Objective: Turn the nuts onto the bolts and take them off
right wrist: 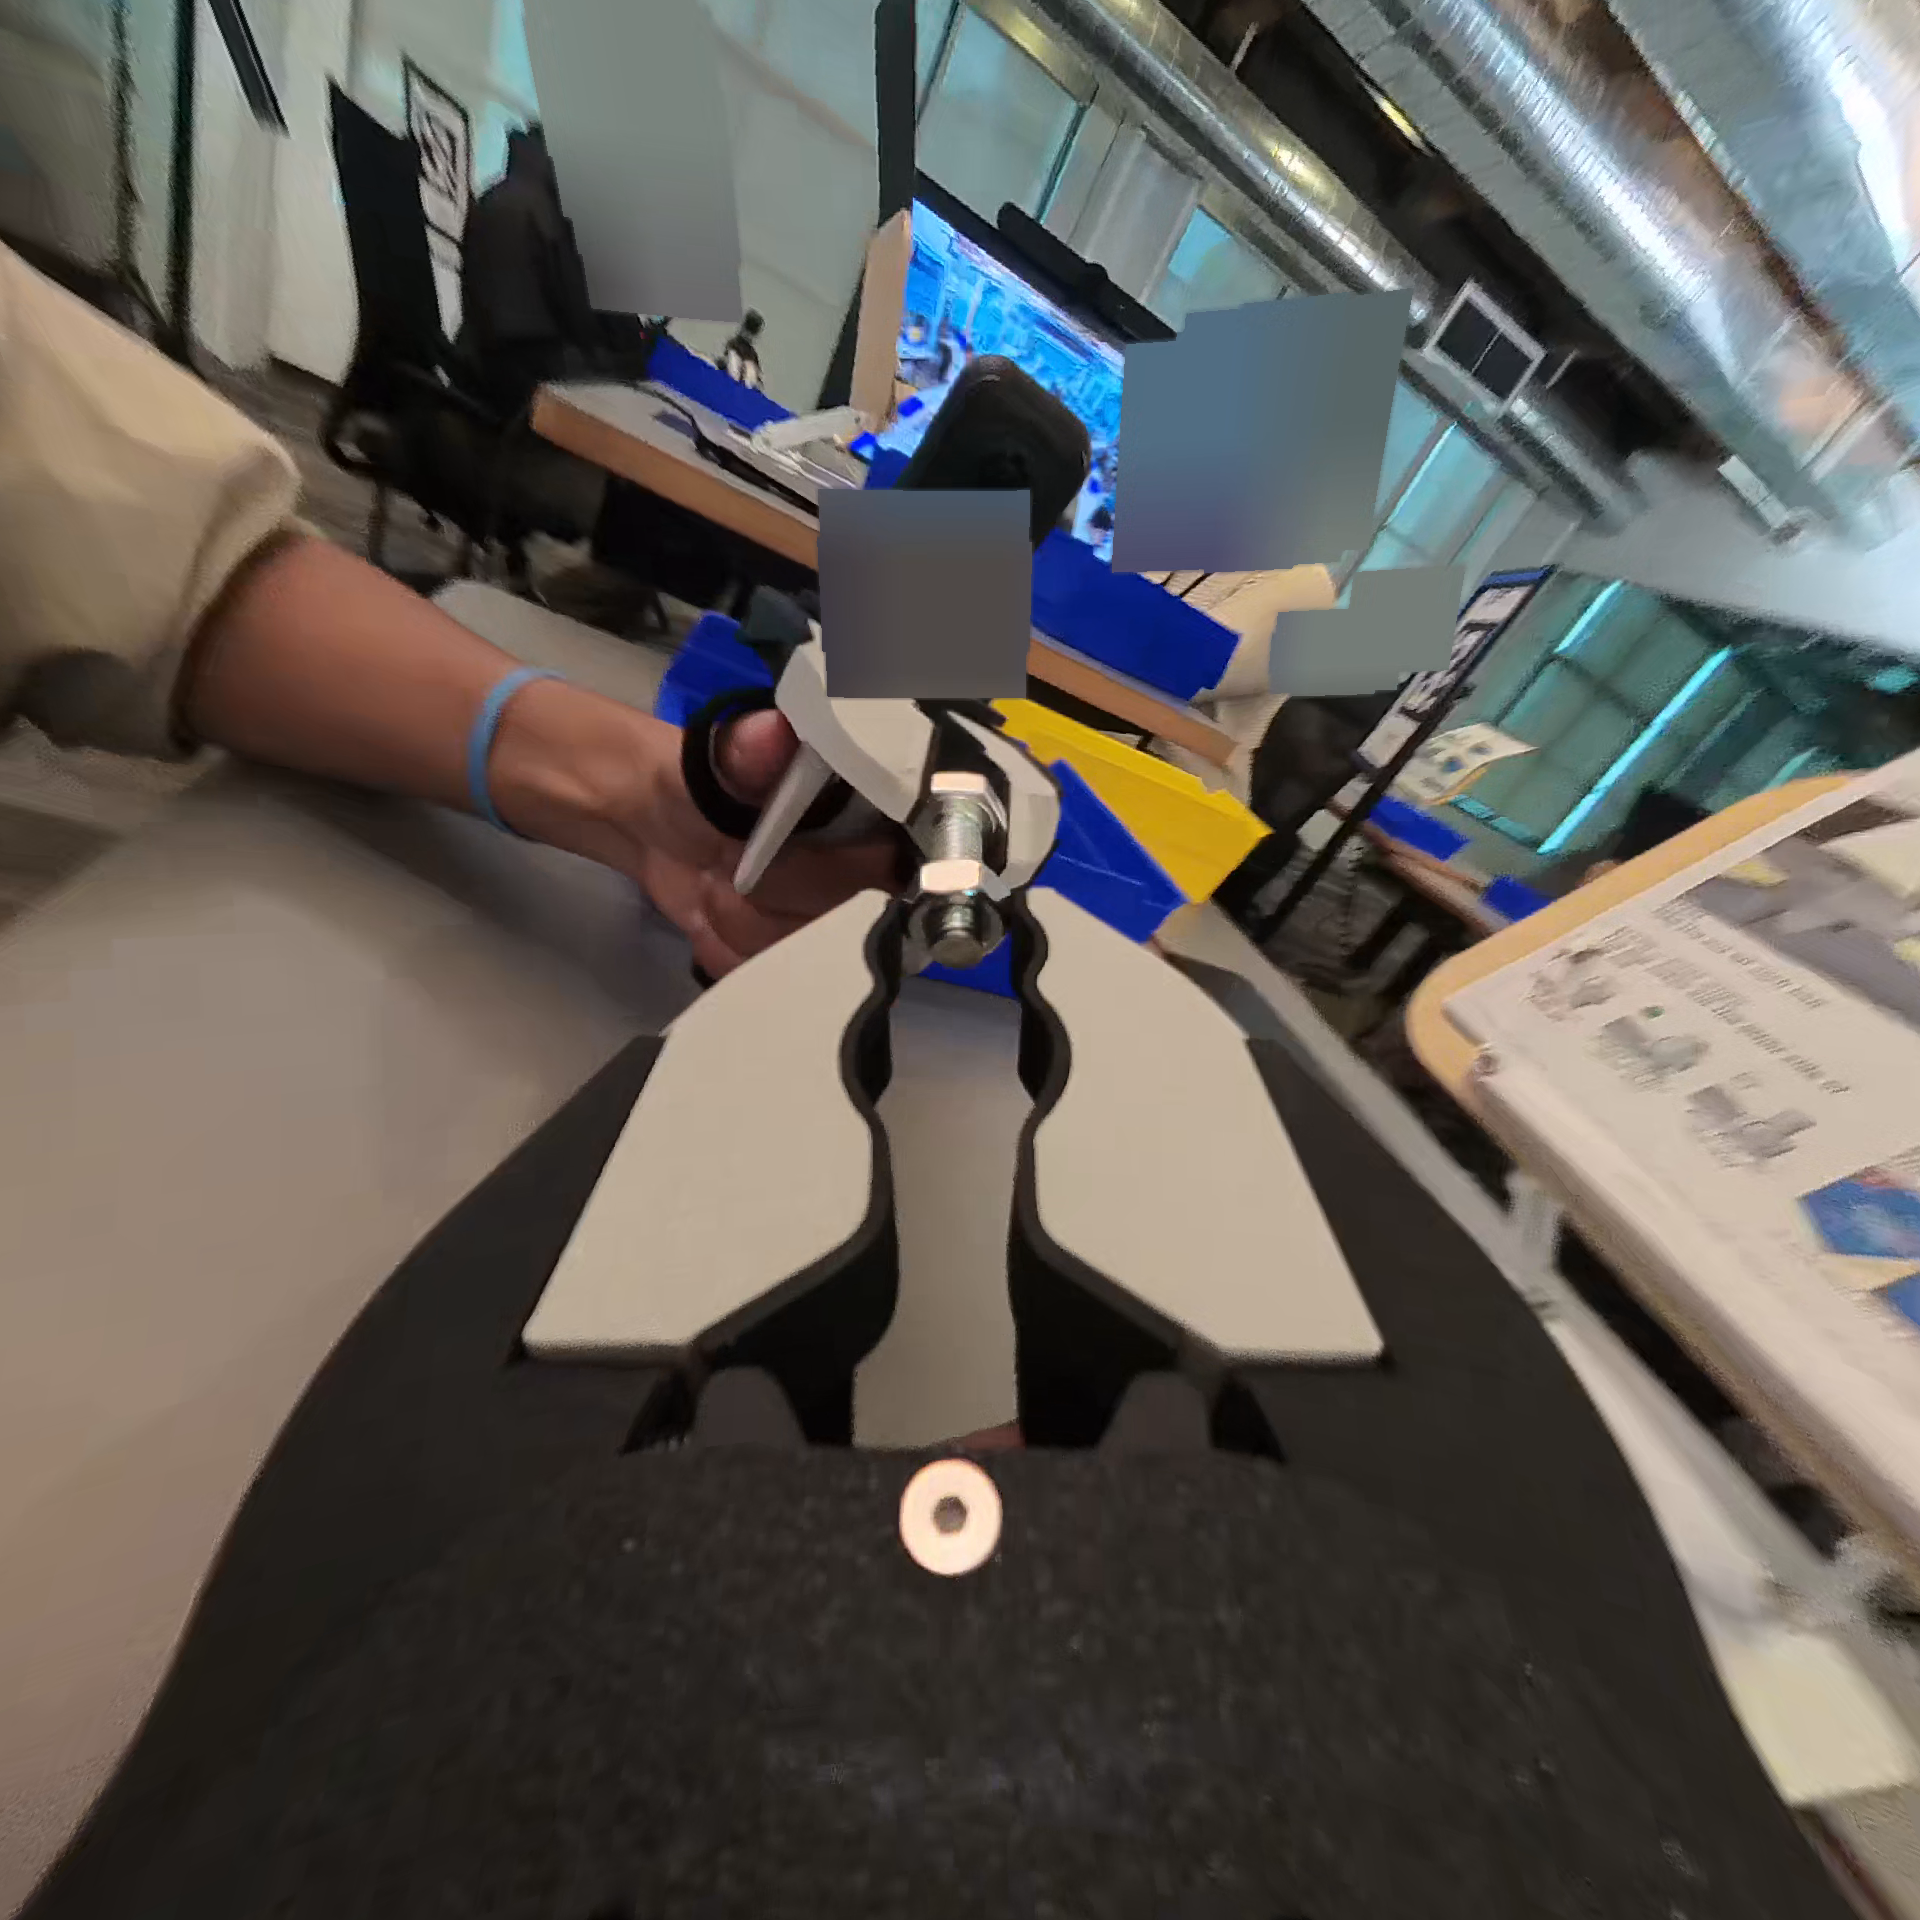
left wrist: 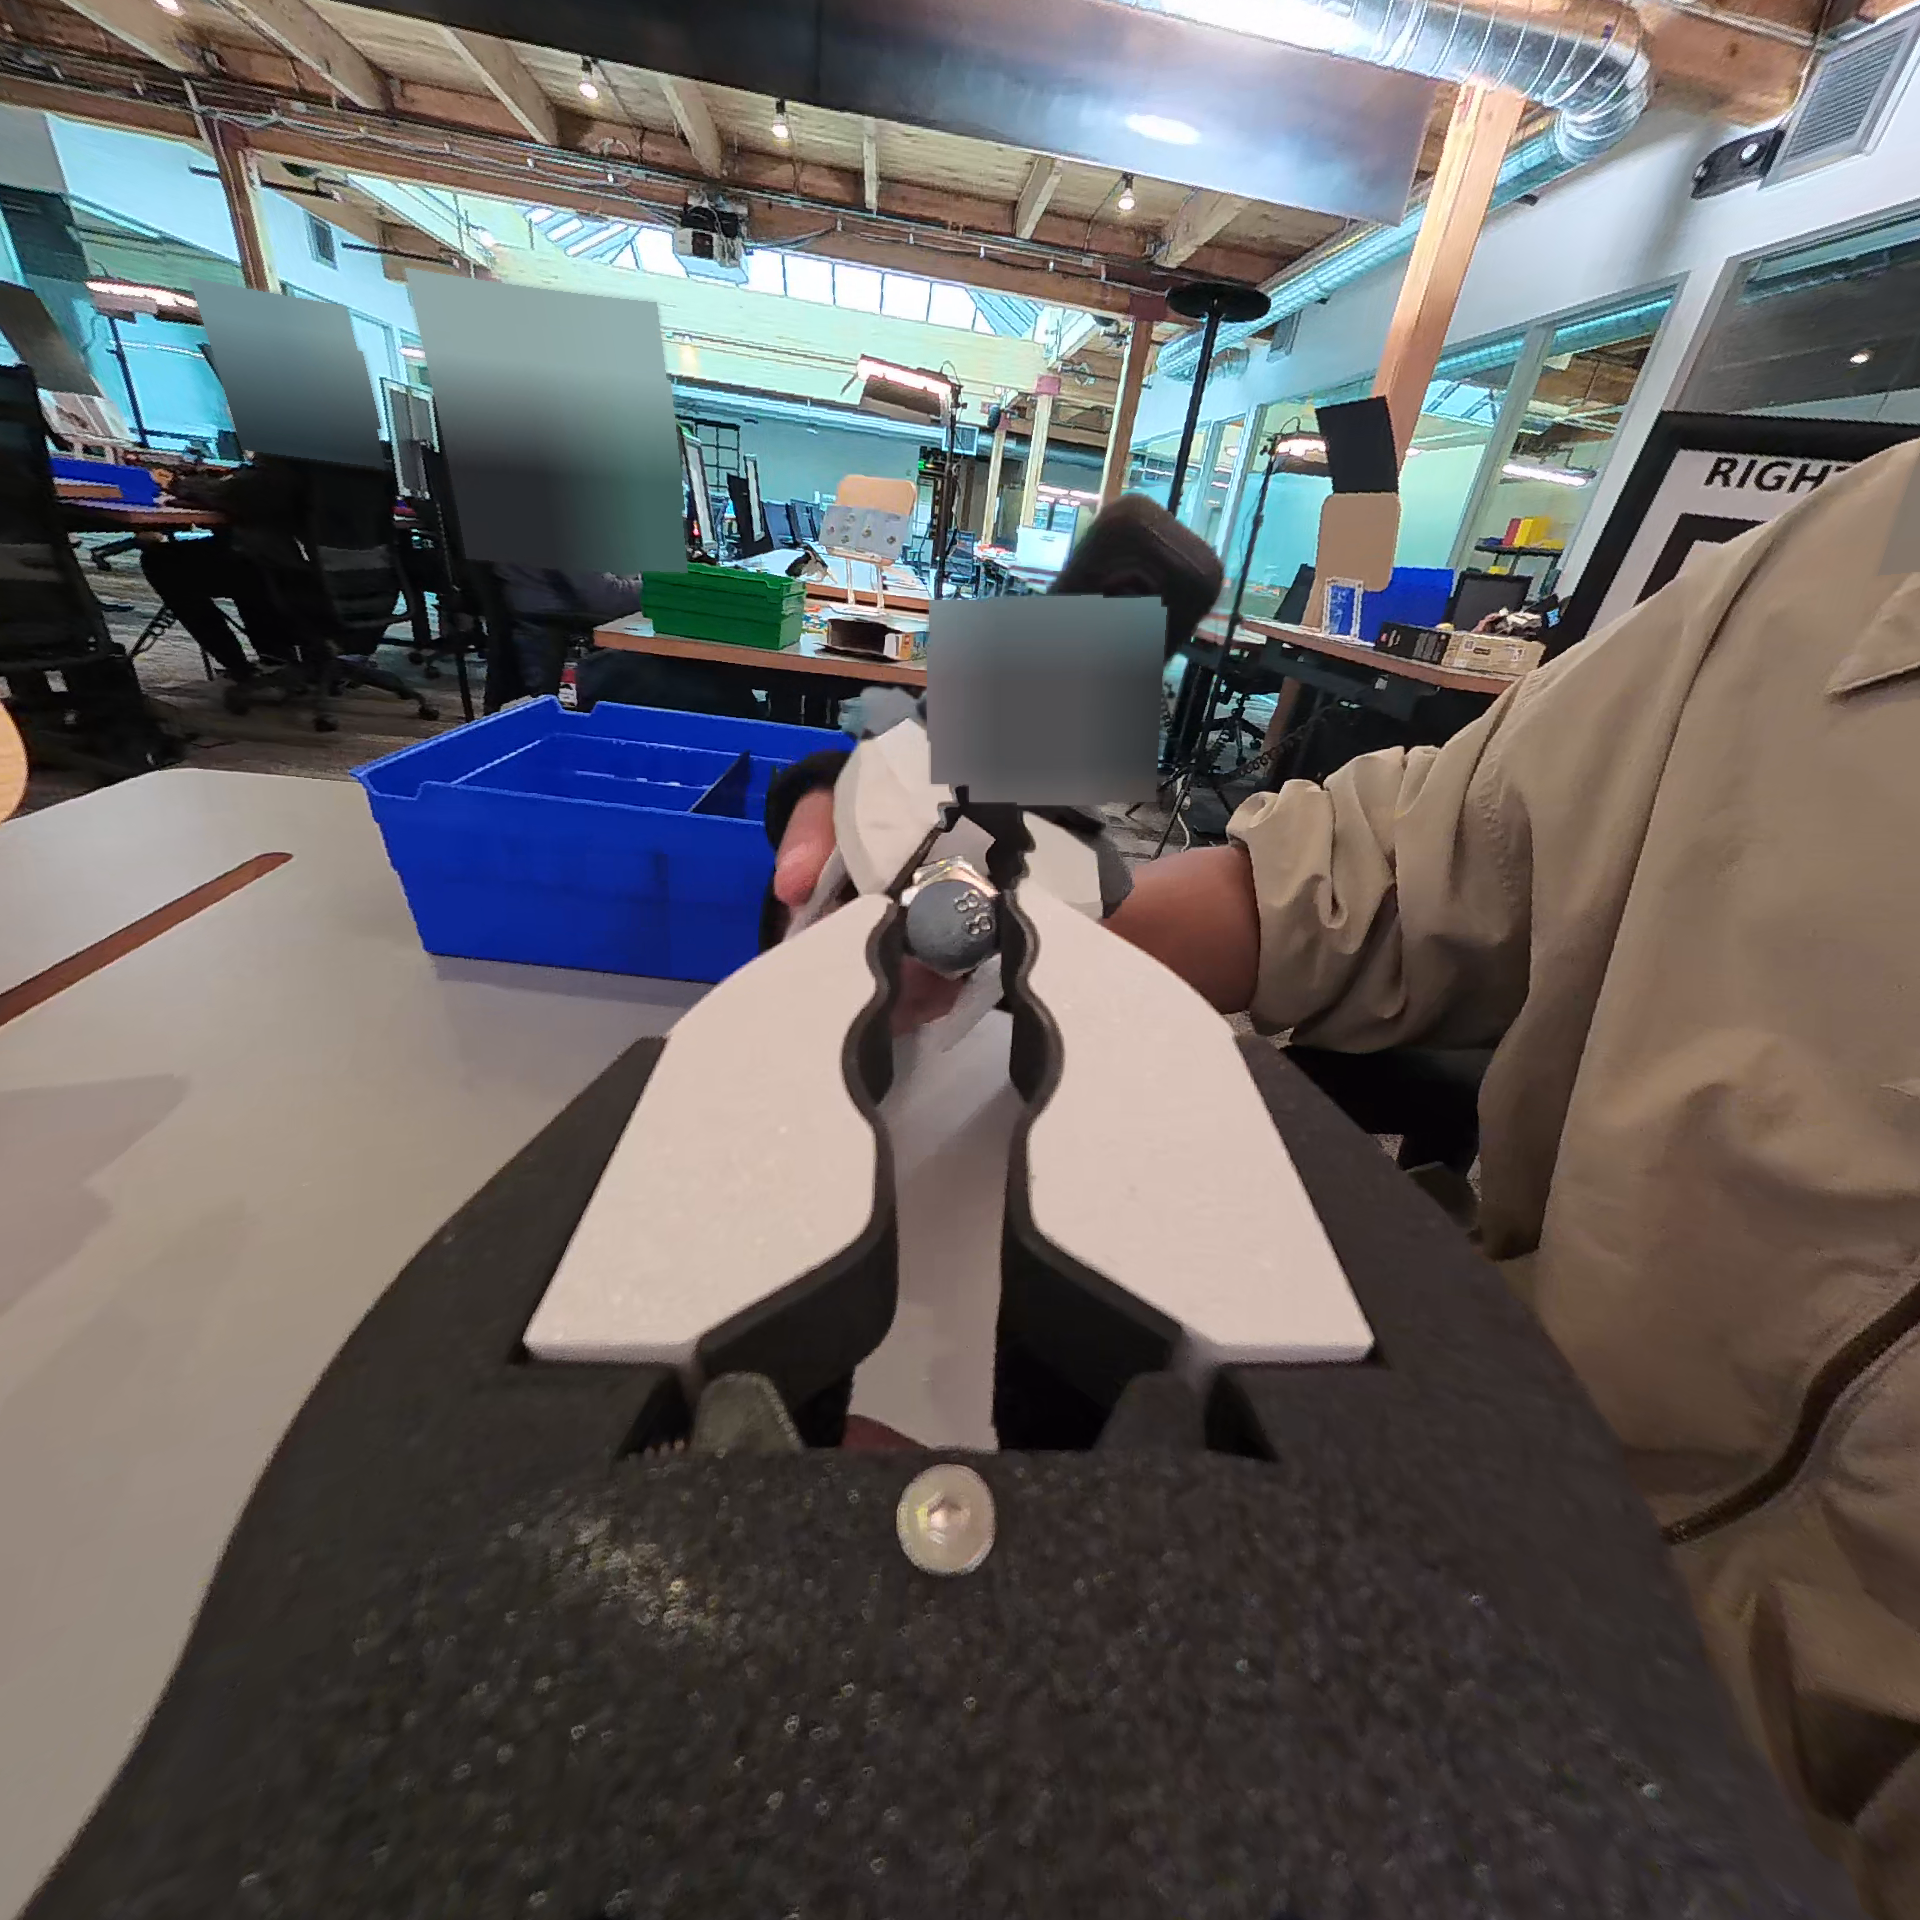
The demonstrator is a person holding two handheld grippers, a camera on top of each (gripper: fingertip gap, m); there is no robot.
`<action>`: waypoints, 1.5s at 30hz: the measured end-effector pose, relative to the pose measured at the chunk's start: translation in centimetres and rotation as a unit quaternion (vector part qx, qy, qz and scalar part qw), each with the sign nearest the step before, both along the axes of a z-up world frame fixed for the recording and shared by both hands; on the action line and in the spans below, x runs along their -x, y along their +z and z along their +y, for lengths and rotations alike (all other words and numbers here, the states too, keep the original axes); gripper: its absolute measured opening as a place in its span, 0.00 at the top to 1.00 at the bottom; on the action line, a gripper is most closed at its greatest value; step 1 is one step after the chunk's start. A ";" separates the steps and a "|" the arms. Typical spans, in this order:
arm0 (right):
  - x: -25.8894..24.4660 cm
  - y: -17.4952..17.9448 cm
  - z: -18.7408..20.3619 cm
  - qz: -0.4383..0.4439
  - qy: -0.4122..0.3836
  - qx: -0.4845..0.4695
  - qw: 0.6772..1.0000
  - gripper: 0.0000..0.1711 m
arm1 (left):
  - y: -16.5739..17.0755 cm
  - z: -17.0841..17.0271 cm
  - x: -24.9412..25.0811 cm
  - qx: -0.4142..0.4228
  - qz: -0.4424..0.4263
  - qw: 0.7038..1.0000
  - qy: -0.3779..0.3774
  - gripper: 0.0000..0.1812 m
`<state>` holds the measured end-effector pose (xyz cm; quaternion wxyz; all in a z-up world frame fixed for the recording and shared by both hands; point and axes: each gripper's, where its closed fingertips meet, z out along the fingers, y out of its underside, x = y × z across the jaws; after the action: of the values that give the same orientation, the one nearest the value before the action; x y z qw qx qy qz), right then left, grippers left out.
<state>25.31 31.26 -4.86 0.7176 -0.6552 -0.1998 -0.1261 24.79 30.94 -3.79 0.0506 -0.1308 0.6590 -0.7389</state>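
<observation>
The bolt [left wrist: 951, 923] hangs in the air between the two grippers, above the pale surface [left wrist: 260, 1039] and just right of the blue bin [left wrist: 582, 862]. The left gripper [left wrist: 951, 925] has its fingers pinching the bolt's round grey head. The right gripper [right wrist: 951, 930] has its fingers pinching a nut [right wrist: 951, 940] at the bolt's free threaded end.

Judging by the bright steel, bolt and nuts are stiff, fairly heavy for their size, and slick. The head gives little to bite on, so it could spin in the fingers. The nut is better taken across its flats.

The left wrist view shows the head end-on, with only a sliver of a nut behind it, and the right arm's beige sleeve [left wrist: 1610, 831]. Only the right wrist view shows the threaded shank side-on, with a second nut [right wrist: 951, 876] and a third [right wrist: 961, 792] farther along it toward the head, and a printed sheet [right wrist: 1714, 1091] on a board right of the bolt.
</observation>
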 end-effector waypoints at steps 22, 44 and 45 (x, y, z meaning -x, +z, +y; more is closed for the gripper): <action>-0.8 -0.2 1.8 0.639 0.259 0.076 0.720 0.92 | -1.5 1.0 -1.1 -0.074 -0.059 0.993 0.067 0.91; 0.4 -0.4 0.9 0.527 0.258 0.080 0.806 0.90 | 0.1 1.5 -0.9 -0.020 -0.058 0.995 0.075 0.91; 0.2 -0.4 0.9 0.519 0.250 0.082 0.813 0.90 | 0.0 1.5 -1.0 -0.025 -0.060 0.995 0.078 0.91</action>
<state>25.09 32.17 -5.28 0.6650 -0.6069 0.0359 0.4338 25.76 32.41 -3.79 0.1512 -0.1360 0.6605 -0.7228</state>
